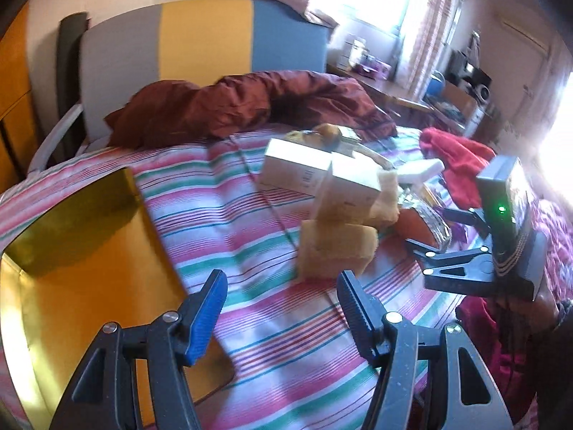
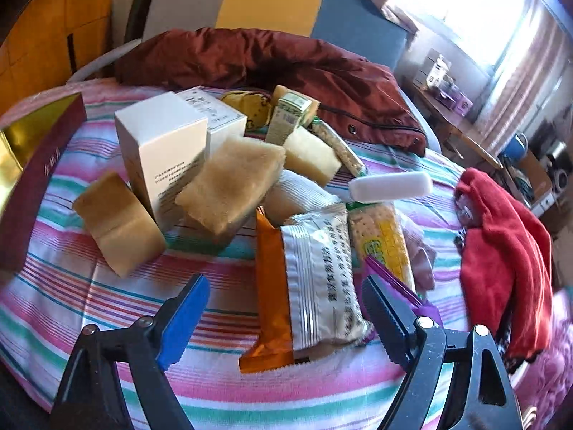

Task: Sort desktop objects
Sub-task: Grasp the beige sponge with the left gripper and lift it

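Silver-and-orange foil snack packet (image 2: 315, 283) is framed between the wide, empty jaws of the right gripper (image 2: 286, 319); it should be pinched across its width. The left gripper (image 1: 283, 308), equally wide, is held empty short of a tan sponge block (image 1: 336, 251).

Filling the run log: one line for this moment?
left gripper: open, empty | right gripper: open over silver snack packet | gold box: empty

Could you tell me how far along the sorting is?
Nothing looks sorted: the gold-lined open box shows nothing inside. Both the left gripper and right gripper are open, holding nothing. The tan sponge blocks, white cartons and snack packets remain piled on the striped bedsheet.
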Action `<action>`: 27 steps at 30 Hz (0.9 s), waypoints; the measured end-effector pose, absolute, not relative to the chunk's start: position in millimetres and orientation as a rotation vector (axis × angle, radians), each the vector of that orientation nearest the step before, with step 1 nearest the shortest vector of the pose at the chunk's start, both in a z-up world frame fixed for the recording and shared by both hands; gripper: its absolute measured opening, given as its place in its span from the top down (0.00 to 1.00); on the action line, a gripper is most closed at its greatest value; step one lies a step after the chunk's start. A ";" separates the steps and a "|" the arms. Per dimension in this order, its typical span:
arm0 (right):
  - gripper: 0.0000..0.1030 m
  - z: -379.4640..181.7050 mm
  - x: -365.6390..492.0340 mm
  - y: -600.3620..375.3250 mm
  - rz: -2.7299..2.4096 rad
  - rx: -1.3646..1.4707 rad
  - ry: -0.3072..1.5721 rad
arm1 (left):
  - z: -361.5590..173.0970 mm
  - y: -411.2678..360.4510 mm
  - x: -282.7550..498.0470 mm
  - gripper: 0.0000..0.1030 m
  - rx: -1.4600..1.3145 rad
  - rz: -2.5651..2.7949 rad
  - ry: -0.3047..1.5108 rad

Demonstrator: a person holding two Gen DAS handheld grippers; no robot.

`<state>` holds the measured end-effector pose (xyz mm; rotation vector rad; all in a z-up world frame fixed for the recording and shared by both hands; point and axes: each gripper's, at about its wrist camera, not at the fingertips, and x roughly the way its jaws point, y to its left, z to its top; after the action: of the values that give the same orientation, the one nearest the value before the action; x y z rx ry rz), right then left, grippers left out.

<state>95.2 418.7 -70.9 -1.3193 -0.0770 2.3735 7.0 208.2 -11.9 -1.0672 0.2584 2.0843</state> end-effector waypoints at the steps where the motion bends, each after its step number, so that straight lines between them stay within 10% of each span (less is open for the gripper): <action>1: 0.16 -72.5 94.0 419.2 2.379 -1.316 -0.092 | -13.5 215.2 7.0 0.37 -1.065 2.070 0.276; 27: 0.32 -103.6 77.5 447.3 2.309 -1.438 -0.027 | -68.2 313.7 -12.8 0.26 -1.085 1.851 0.468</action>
<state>77.5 447.3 -103.6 -1.4377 -0.0266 2.3093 -12.8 313.7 -68.2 -1.0849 0.4675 1.8514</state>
